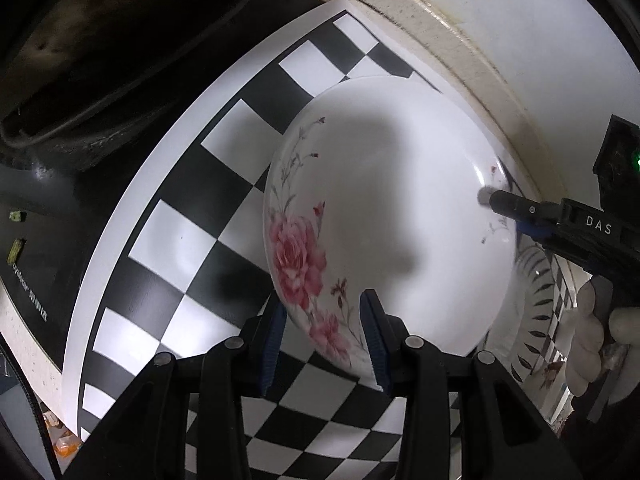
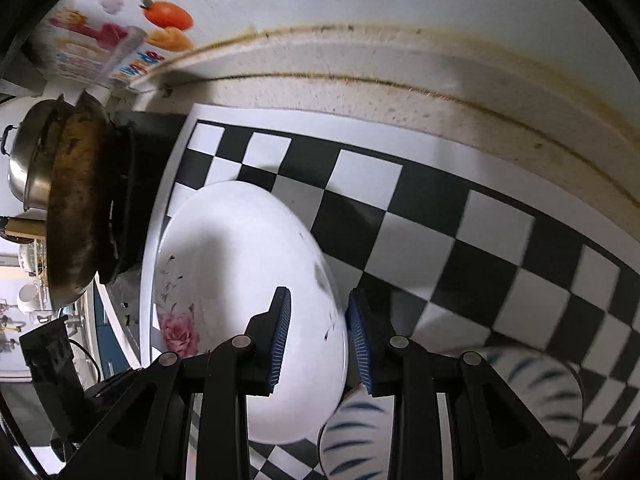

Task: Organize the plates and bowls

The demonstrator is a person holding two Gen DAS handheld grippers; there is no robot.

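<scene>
A: Two grippers, one rose-patterned plate (image 1: 384, 216). My left gripper (image 1: 324, 340) straddles the near rim, one finger outside, one over the plate face, jaws partly apart. Whether the pads actually bite, I cannot tell.

B: And the right?

A: My right gripper (image 2: 318, 336) has the opposite rim between its fingers, moderately open too; contact is unclear. The plate hangs tilted over the checkerboard mat (image 1: 168, 240).

B: What could go wrong?

A: If only one side truly grips, the plate could pivot and slip, knocking the leaf-patterned dish (image 2: 440, 420) just below my right fingers. Uneven squeezing on a glazed rim invites that.

B: The count?

A: One rose plate, one leaf-patterned dish, possibly more stacked beneath, too hidden to say. One dark wok (image 2: 80, 208) beyond my fingers to the left.
</scene>
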